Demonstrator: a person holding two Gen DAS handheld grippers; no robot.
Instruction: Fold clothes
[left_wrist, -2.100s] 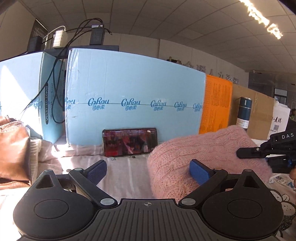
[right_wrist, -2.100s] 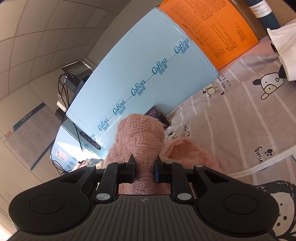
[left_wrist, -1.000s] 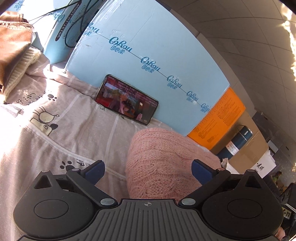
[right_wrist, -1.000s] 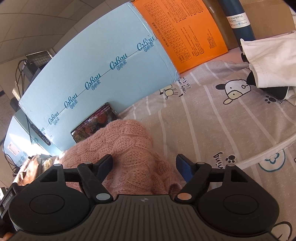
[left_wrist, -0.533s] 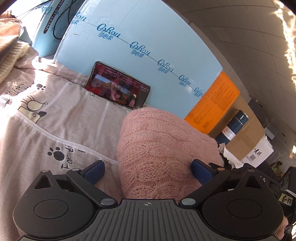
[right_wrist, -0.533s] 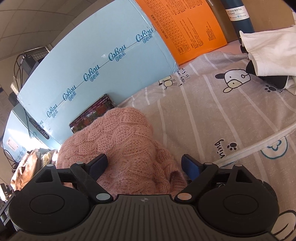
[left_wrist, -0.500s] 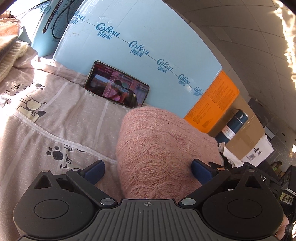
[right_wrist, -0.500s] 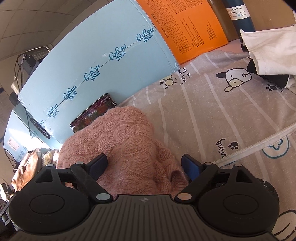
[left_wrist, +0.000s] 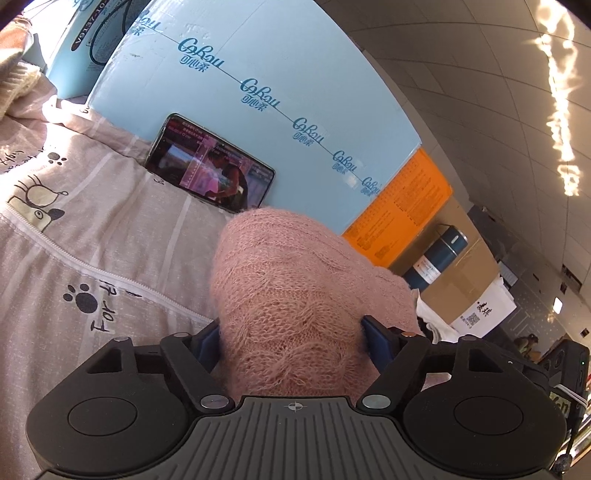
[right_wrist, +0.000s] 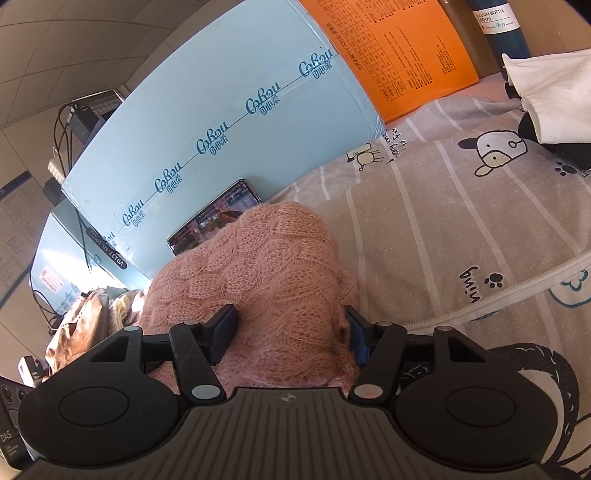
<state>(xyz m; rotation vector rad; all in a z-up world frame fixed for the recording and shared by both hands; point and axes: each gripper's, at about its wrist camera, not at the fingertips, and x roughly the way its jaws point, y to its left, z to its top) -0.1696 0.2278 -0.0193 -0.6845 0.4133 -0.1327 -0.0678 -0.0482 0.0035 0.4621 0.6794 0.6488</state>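
Sweater: your pink knitted sweater (left_wrist: 295, 295) lies bunched in a thick mound on the bed sheet (left_wrist: 96, 236), filling the lower centre of both wrist views.
Left gripper (left_wrist: 291, 339): your jaws are clamped on the near end of the mound, one blue pad (left_wrist: 207, 343) pressed into each side of the knit.
Right gripper (right_wrist: 291, 328): your jaws squeeze the sweater (right_wrist: 266, 273) from its other end, both pads sunk into the wool.
Sheet: grey-pink stripes with cartoon animals and paw prints; a white zip line crosses it.
Phone (left_wrist: 210, 173): upper centre of the left view, screen lit, leaning against the light blue box (left_wrist: 258, 74) just behind the sweater.
Orange box (right_wrist: 399, 48): right of the blue one.
Bottle (left_wrist: 436, 258): dark blue, beside the orange box.
White cloth (right_wrist: 550, 92): upper right of the right view, well apart from the sweater.
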